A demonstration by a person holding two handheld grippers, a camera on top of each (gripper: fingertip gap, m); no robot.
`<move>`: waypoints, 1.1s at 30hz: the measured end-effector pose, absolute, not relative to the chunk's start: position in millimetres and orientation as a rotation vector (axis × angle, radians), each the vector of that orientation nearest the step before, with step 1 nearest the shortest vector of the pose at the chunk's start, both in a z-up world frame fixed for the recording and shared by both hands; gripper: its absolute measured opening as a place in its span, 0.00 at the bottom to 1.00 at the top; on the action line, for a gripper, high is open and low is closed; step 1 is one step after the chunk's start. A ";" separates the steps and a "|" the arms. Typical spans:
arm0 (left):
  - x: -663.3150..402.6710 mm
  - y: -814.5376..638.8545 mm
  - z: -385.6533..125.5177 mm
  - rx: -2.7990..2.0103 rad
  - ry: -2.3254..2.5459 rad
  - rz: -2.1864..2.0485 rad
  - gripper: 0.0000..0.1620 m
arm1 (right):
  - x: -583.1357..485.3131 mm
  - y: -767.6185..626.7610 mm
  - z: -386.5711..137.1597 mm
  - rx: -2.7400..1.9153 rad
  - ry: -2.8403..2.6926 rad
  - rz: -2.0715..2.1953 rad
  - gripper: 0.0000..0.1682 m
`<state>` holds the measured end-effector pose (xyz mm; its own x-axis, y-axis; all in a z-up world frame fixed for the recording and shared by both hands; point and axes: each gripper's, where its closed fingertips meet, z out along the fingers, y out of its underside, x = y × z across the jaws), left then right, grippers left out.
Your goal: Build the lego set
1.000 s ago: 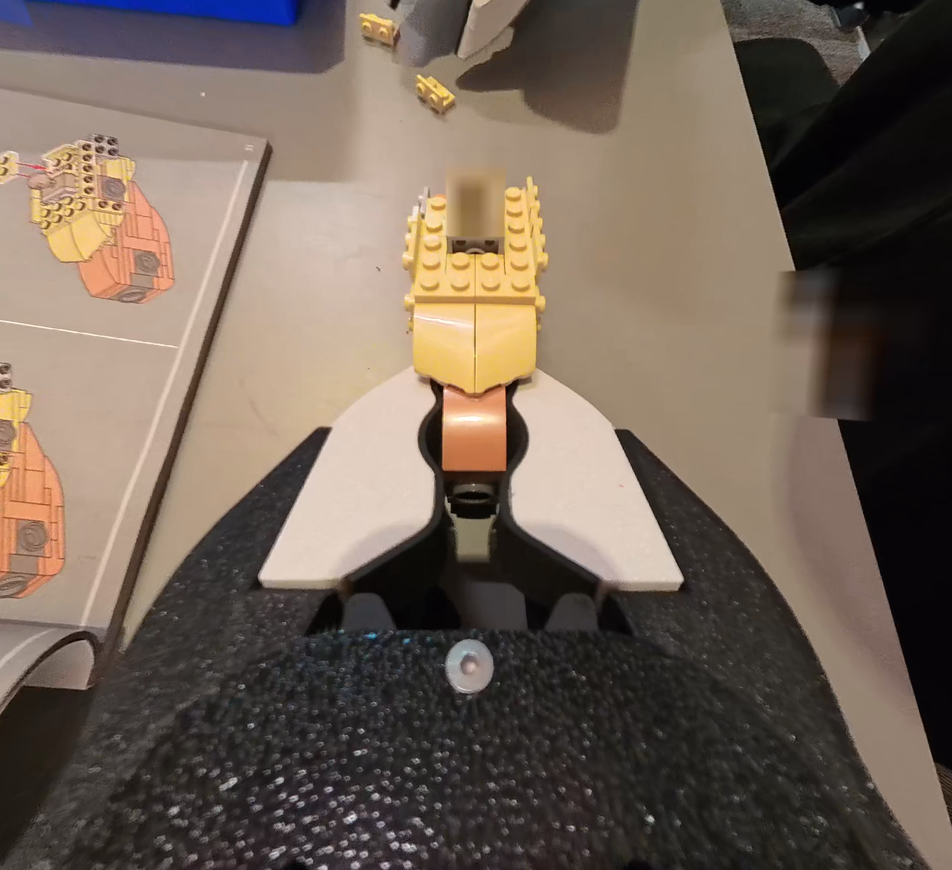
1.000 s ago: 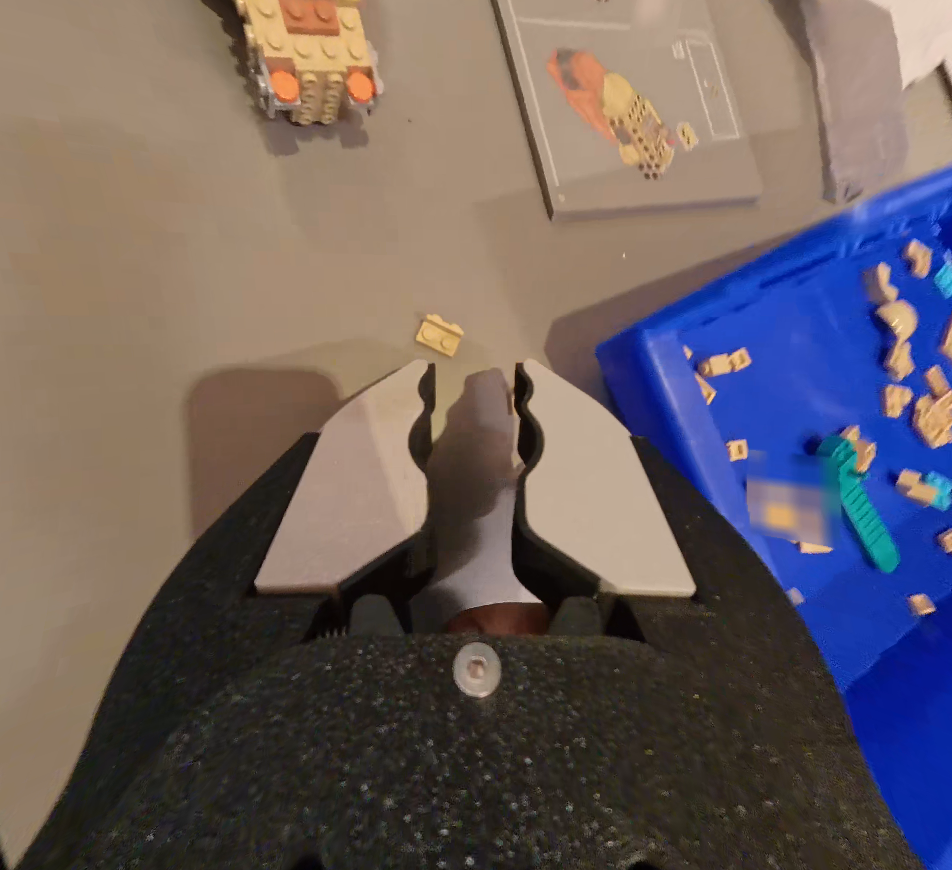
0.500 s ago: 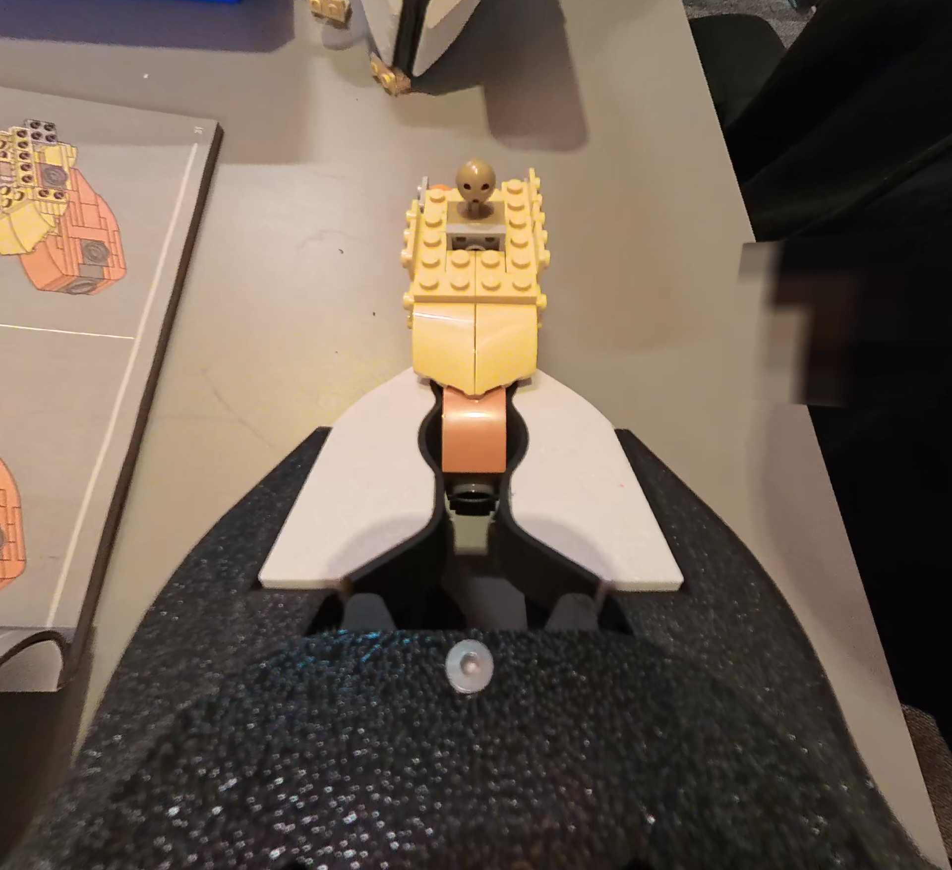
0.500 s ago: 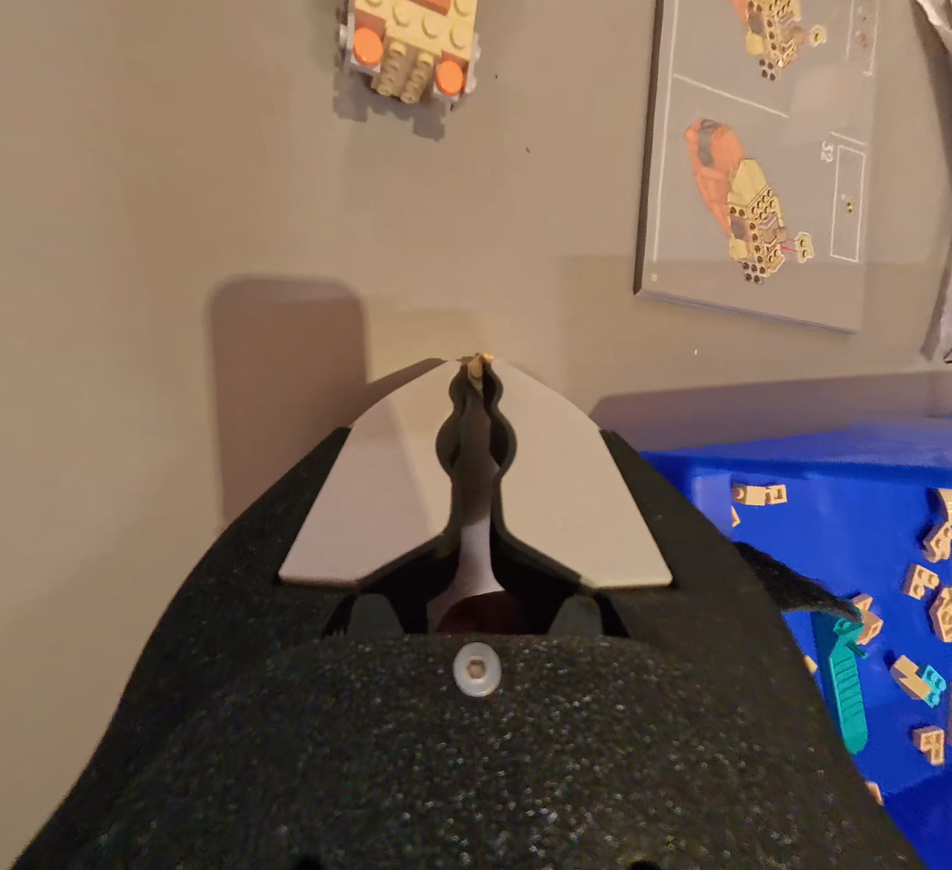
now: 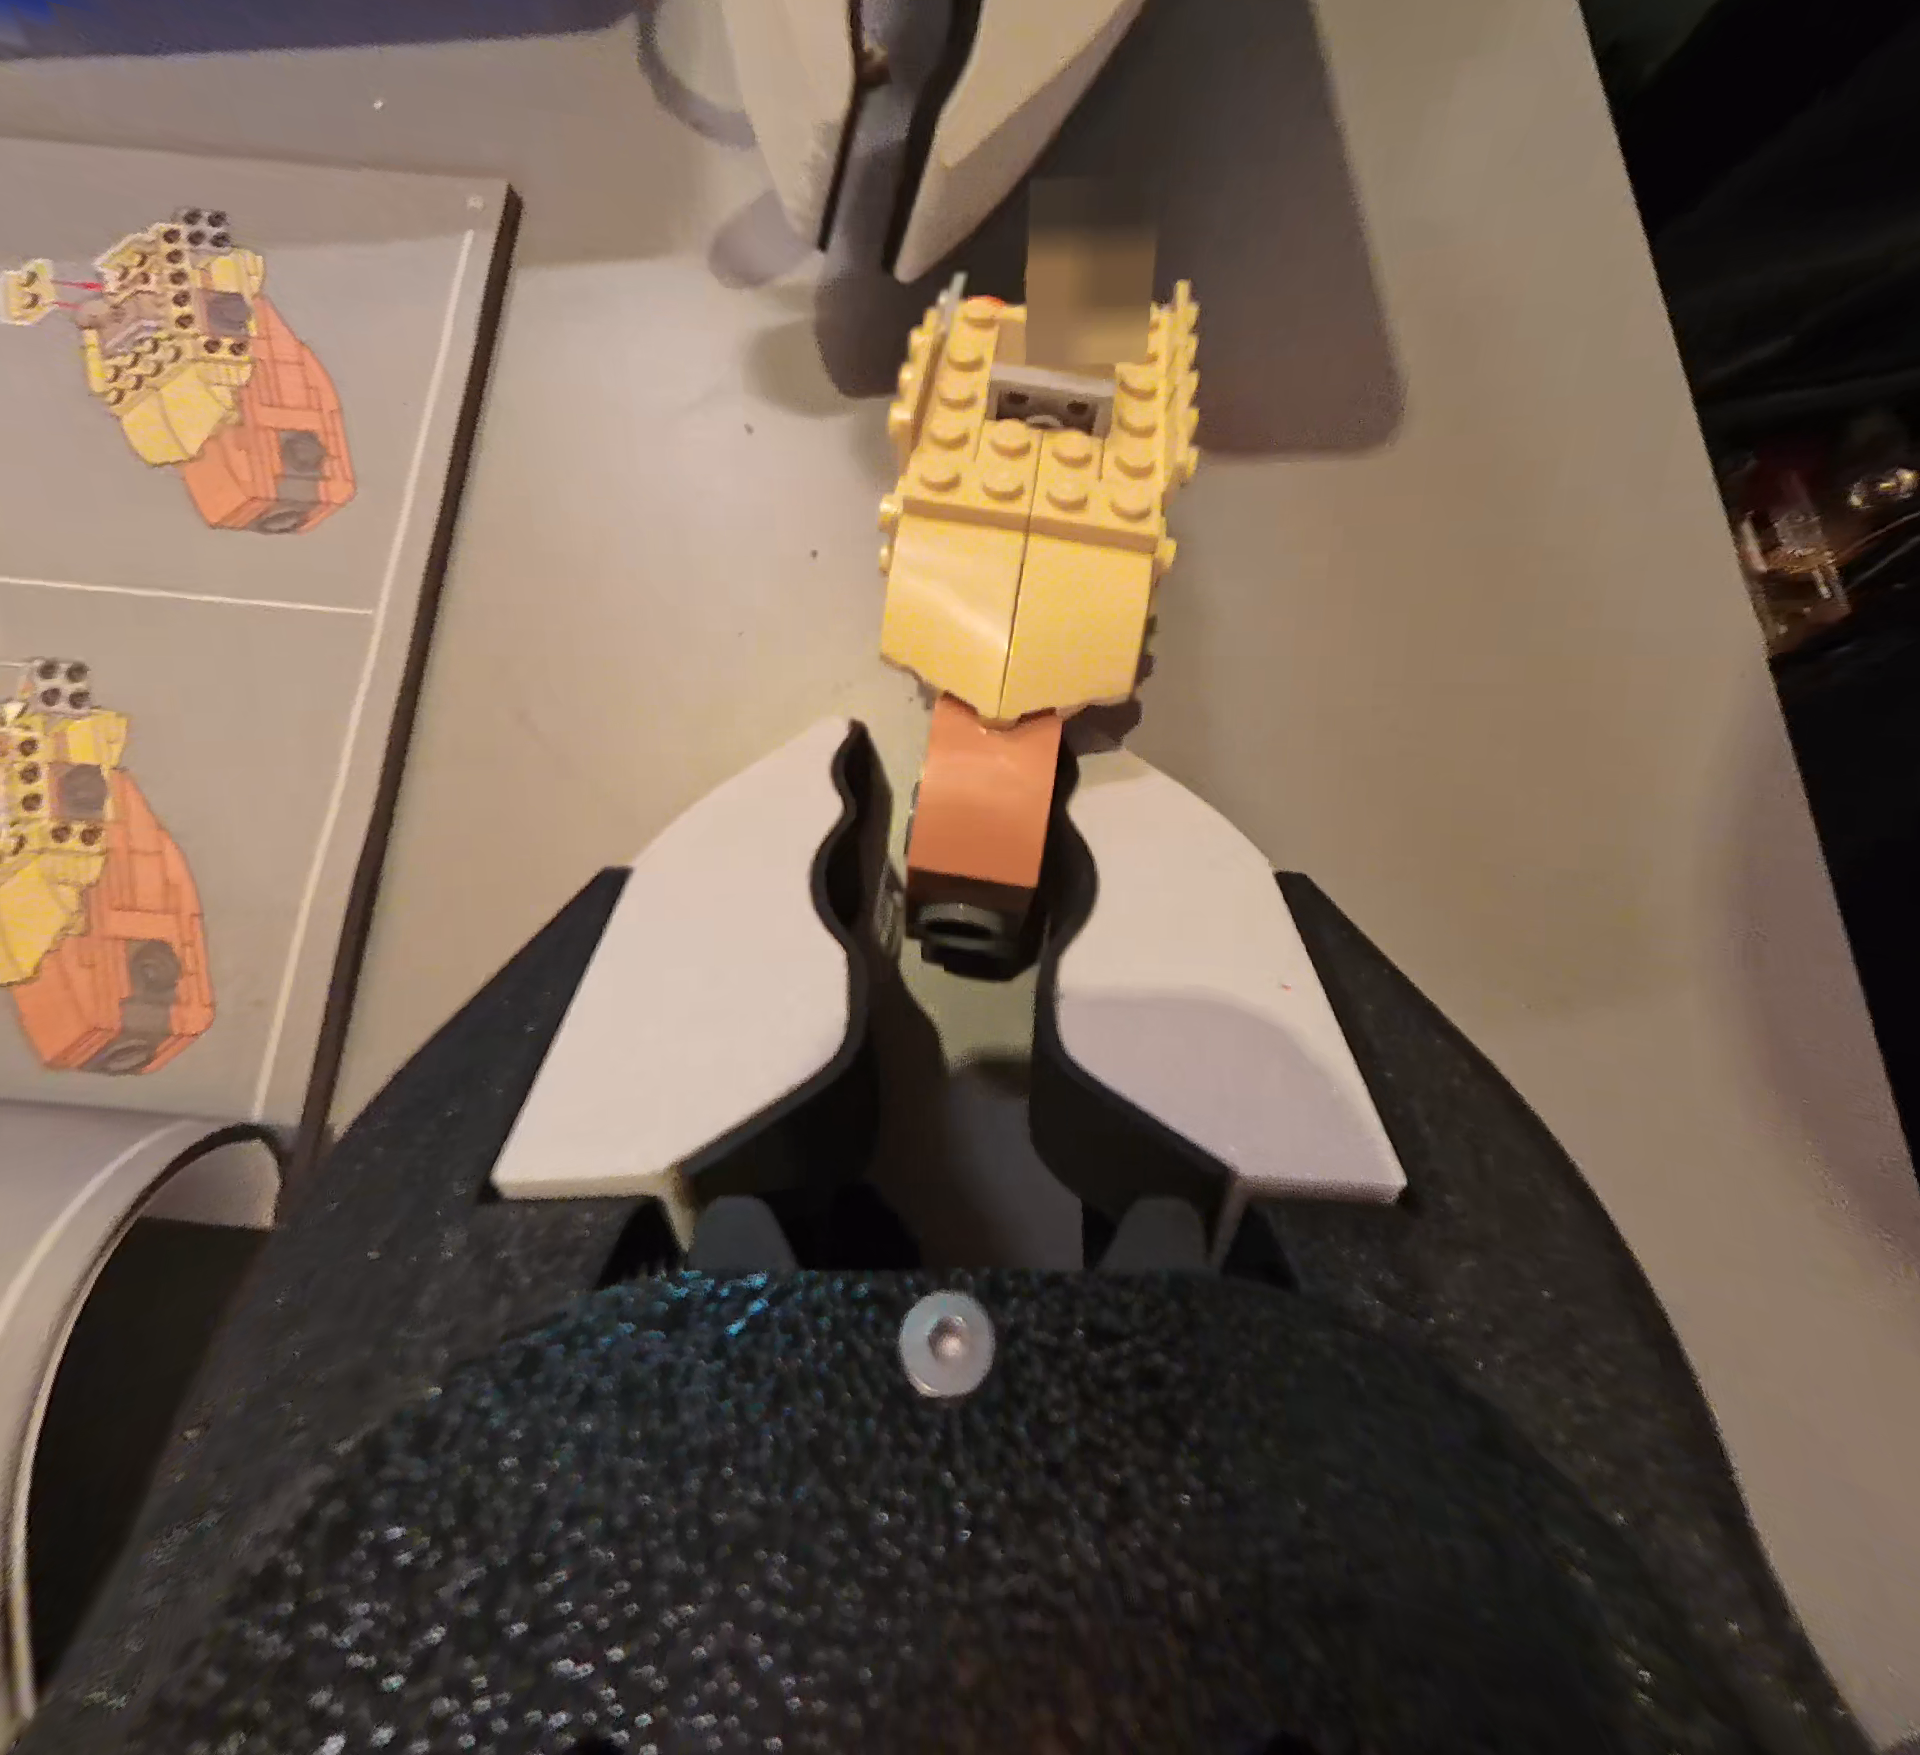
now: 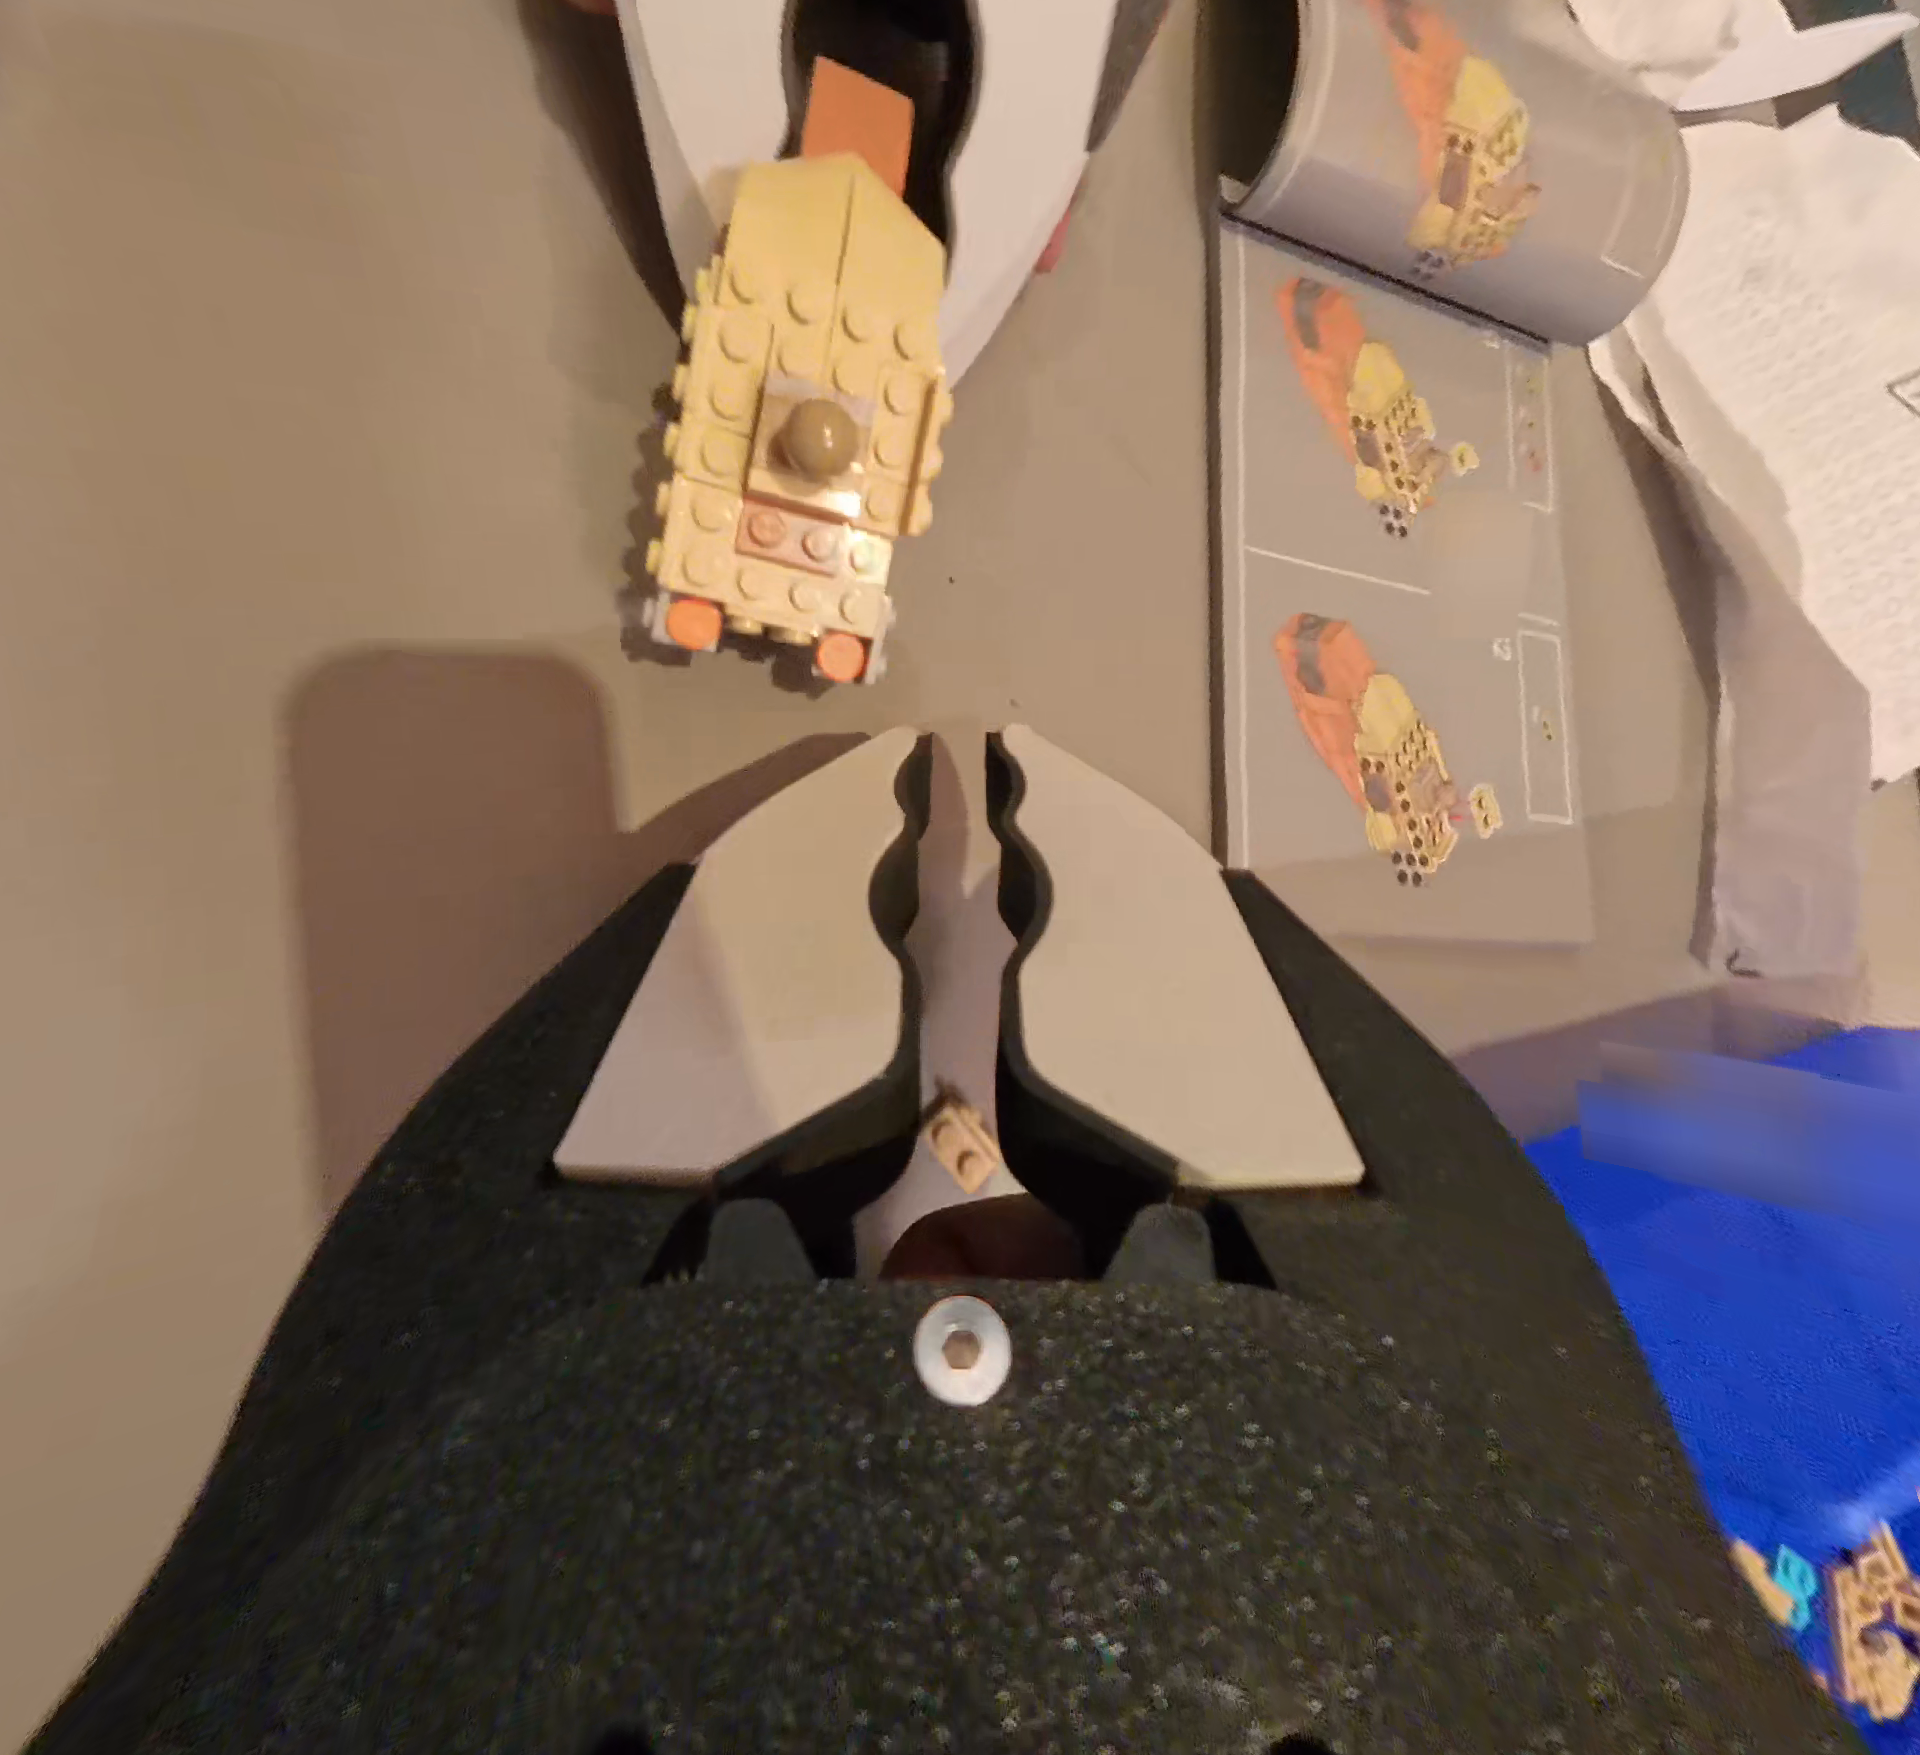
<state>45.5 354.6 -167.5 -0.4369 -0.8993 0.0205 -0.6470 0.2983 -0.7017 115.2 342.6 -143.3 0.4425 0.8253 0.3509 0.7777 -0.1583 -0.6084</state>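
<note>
The tan lego model (image 5: 1039,500) stands on the grey table (image 5: 644,562). Its orange nose (image 5: 982,817) lies between my left gripper's (image 5: 987,749) fingers, which are open with a clear gap on the left side. The right wrist view shows the same: the model (image 6: 800,417), and the left gripper (image 6: 842,292) open around the nose (image 6: 857,116). My right gripper (image 6: 956,744) is just behind the model's rear, tips slightly apart with nothing between them. It also shows in the left wrist view (image 5: 868,251). A small tan plate (image 6: 961,1149) shows low between its fingers, near their base.
The instruction booklet (image 5: 208,614) lies left of the model and also shows in the right wrist view (image 6: 1382,645). A blue bin (image 6: 1714,1290) of loose pieces stands at the lower right. Crumpled white paper (image 6: 1766,251) lies beyond the booklet. The table edge (image 5: 1662,562) runs close on the right. Across from one pair of fingers to the other is roughly 8 cm.
My left gripper opened off the model's orange nose. My right gripper moved up behind the model, and its tips parted. The small tan piece pinched there half a second ago is no longer at the tips.
</note>
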 end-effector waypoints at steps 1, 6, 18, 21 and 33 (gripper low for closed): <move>43.4 357.6 -167.7 -1.401 2.186 -0.894 0.21 | 111.8 343.6 -144.1 -1.937 -1.359 0.077 0.05; 17.8 374.2 -165.6 -1.523 2.069 -0.707 0.23 | 109.1 346.2 -147.3 -1.936 -1.390 0.058 0.02; 25.2 312.7 -153.1 -1.501 1.909 -0.889 0.19 | 86.3 326.3 -152.2 -1.909 -1.455 0.110 0.01; 31.1 321.6 -156.6 -1.515 1.920 -0.870 0.21 | 77.0 317.4 -154.7 -1.902 -1.458 0.123 0.01; 21.0 372.5 -154.6 -1.509 1.936 -0.794 0.24 | 83.8 302.8 -148.3 -1.896 -1.400 0.005 0.05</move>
